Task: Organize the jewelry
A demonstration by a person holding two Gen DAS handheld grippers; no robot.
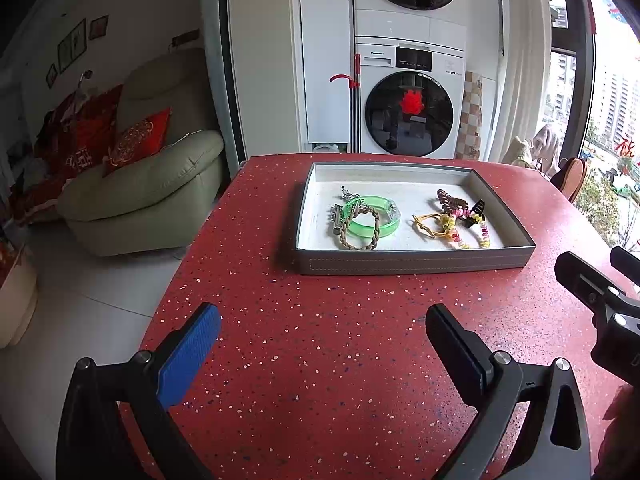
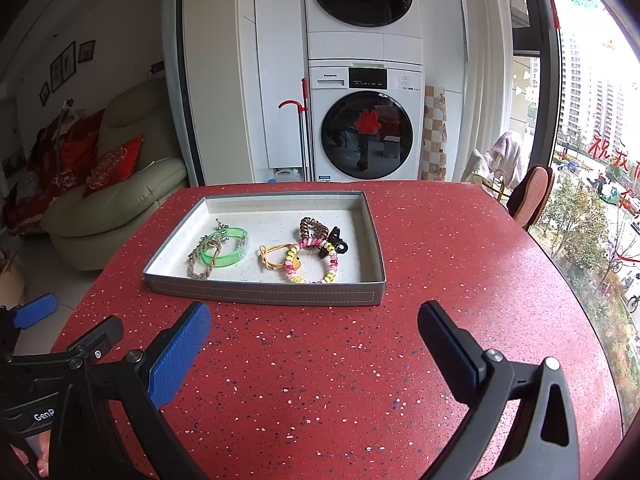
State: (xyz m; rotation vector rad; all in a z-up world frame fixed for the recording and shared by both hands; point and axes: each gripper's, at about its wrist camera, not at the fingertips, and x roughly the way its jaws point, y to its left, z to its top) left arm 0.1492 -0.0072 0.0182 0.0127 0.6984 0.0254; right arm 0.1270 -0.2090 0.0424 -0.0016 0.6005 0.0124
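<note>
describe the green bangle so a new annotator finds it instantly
On the red speckled table sits a shallow grey tray with a white lining. In its left half lies the translucent green bangle, a rigid glossy ring with a braided tan cord loop overlapping it. It is the tray's only solid, see-through green piece.

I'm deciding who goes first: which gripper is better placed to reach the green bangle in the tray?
Probably left. The green bangle lies in the tray's left half, nearly ahead of the open left gripper; from the right gripper, also open, it sits off to the left.
</note>
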